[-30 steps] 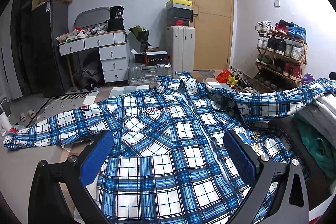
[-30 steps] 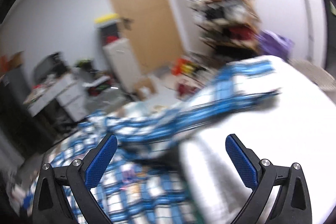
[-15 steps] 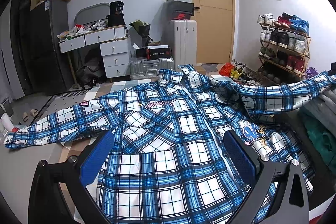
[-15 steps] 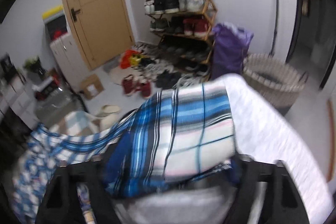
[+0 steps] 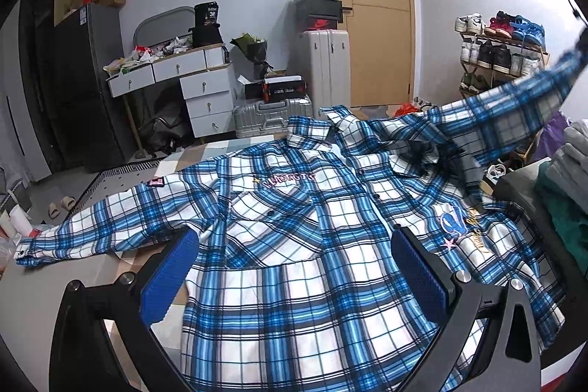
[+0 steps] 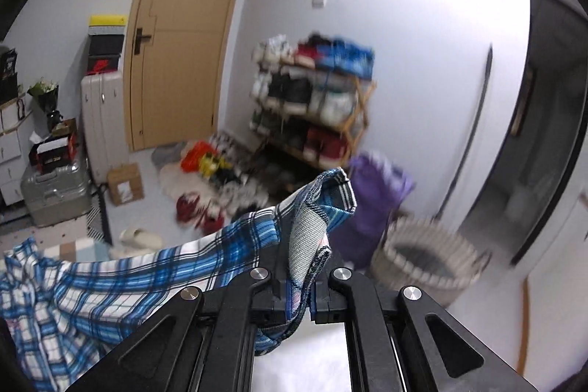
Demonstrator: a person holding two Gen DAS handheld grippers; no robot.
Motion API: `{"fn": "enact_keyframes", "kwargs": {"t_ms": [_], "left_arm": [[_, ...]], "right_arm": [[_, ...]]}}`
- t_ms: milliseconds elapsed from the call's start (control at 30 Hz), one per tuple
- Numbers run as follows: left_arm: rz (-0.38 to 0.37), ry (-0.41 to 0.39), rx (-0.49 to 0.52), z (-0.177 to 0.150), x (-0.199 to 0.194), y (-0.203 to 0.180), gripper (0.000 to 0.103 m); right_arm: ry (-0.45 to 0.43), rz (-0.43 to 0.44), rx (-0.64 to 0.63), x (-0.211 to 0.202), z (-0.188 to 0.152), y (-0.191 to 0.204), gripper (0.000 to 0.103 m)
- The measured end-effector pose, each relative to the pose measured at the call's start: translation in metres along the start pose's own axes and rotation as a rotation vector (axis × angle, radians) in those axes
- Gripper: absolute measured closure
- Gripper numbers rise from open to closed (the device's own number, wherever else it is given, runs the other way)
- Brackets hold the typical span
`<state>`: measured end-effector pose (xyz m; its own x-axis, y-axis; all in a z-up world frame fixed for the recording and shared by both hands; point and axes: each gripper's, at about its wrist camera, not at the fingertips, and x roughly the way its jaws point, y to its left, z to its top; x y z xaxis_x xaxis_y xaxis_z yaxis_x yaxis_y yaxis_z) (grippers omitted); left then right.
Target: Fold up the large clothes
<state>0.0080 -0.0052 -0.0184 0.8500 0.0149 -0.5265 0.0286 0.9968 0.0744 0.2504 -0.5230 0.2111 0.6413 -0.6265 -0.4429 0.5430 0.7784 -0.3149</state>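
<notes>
A large blue and white plaid shirt (image 5: 294,245) lies front up, spread over the table. Its left sleeve (image 5: 92,226) lies flat, stretched out to the left. My left gripper (image 5: 294,274) is open and empty, hovering over the shirt's lower front. My right gripper (image 6: 297,285) is shut on the cuff of the right sleeve (image 6: 312,208) and holds it up in the air. In the left wrist view that sleeve (image 5: 514,105) rises to the upper right, off the table.
A stack of folded grey and green clothes (image 5: 566,179) sits at the table's right end. Behind are a white drawer unit (image 5: 198,87), suitcases (image 5: 323,61), a door and a shoe rack (image 5: 496,54). A woven basket (image 6: 422,259) stands on the floor.
My right gripper closed on the right sleeve's cuff and lifted it up off the clothes pile. The left gripper stayed open over the shirt, shifting only slightly.
</notes>
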Motion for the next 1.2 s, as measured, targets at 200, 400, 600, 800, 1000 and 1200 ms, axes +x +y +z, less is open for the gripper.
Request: {"fn": "enact_keyframes", "kwargs": {"t_ms": [200, 400, 600, 800, 1000, 1200], "left_arm": [[0.038, -0.011, 0.004, -0.002, 0.001, 0.013, 0.001], [0.061, -0.026, -0.038, -0.002, -0.007, 0.040, 0.001], [0.091, -0.065, -0.096, -0.003, -0.022, 0.075, 0.001], [0.218, -0.170, -0.182, 0.002, -0.044, 0.130, 0.001], [0.223, -0.116, -0.366, -0.004, -0.037, 0.174, 0.001], [0.316, -0.186, -0.415, -0.007, -0.051, 0.188, 0.001]], "right_arm": [[-0.074, -0.083, -0.089, -0.008, 0.026, 0.036, 0.098], [-0.133, -0.119, -0.070, -0.021, 0.046, 0.047, 0.098], [-0.151, 0.052, -0.051, -0.054, 0.052, 0.080, 0.098], [-0.168, 0.413, -0.091, -0.121, 0.043, 0.160, 0.098], [-0.222, 0.771, -0.231, -0.204, 0.017, 0.288, 0.098], [-0.072, 1.147, -0.366, -0.247, -0.071, 0.425, 0.098]]}}
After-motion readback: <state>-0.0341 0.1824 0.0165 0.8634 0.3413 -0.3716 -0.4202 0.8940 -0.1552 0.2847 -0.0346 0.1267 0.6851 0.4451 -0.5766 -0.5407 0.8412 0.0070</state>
